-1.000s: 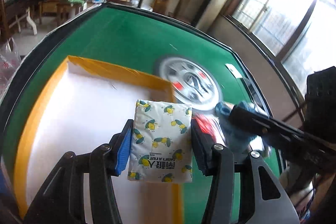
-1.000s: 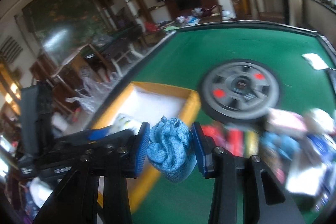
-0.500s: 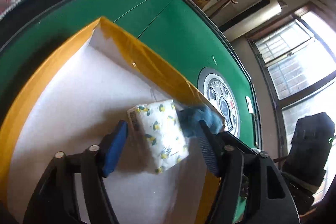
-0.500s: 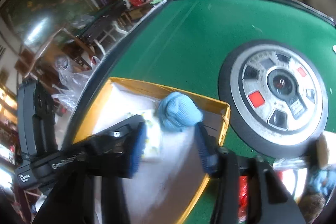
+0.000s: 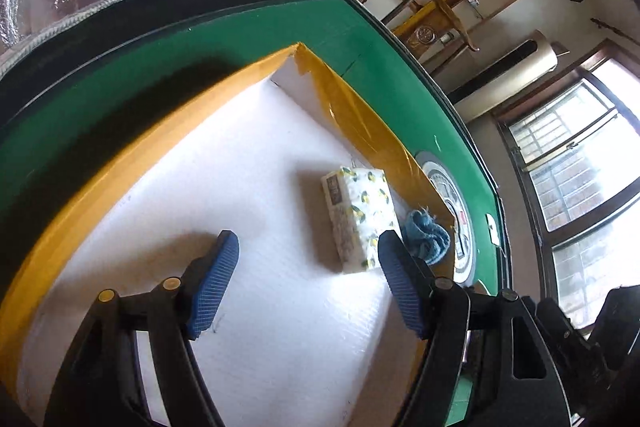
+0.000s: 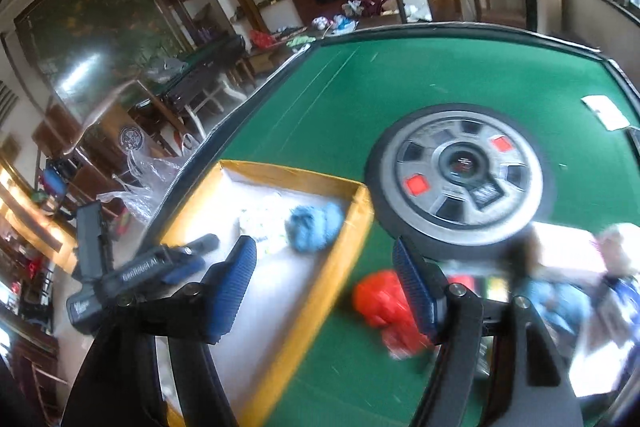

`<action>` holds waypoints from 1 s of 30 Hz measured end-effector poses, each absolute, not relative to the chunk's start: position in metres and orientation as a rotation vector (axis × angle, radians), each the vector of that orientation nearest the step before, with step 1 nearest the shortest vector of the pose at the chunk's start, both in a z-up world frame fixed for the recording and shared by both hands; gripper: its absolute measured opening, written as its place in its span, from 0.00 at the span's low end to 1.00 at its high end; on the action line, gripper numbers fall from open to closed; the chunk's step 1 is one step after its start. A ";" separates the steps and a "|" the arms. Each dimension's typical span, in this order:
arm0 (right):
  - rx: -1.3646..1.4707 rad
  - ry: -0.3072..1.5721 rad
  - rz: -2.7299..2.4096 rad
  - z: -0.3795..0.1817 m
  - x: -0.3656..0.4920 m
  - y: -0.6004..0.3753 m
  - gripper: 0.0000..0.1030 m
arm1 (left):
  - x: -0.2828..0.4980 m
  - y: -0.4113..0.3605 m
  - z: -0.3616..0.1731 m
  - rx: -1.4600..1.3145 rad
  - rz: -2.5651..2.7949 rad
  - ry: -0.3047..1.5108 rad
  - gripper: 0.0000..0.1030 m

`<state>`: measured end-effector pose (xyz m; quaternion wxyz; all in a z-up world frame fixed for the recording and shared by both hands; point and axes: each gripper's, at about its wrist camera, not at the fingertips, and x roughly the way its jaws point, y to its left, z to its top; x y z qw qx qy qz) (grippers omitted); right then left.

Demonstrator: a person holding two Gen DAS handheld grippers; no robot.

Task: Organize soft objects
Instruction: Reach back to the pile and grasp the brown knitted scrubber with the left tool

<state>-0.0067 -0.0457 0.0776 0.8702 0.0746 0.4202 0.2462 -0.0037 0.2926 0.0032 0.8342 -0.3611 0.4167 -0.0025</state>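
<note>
The tissue pack lies flat in the yellow-rimmed box, long axis toward the lower right, blue cloth touching its right side. Both sit just ahead of the left gripper, nearer its right finger. A second ago each gripper clamped one; both have just been opening, the right gripper too, nothing between them. A red bundle waits on the green bench.

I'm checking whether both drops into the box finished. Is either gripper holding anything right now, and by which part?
Nothing is held. The left gripper and right gripper are open and empty; their jaws have just been opening. The lemon-print tissue pack and blue knitted cloth lie in the yellow-rimmed box.
</note>
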 end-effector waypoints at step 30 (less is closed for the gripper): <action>0.397 0.694 0.033 0.035 -0.037 -0.273 0.99 | -0.002 -0.014 0.043 -0.130 -0.414 0.944 0.85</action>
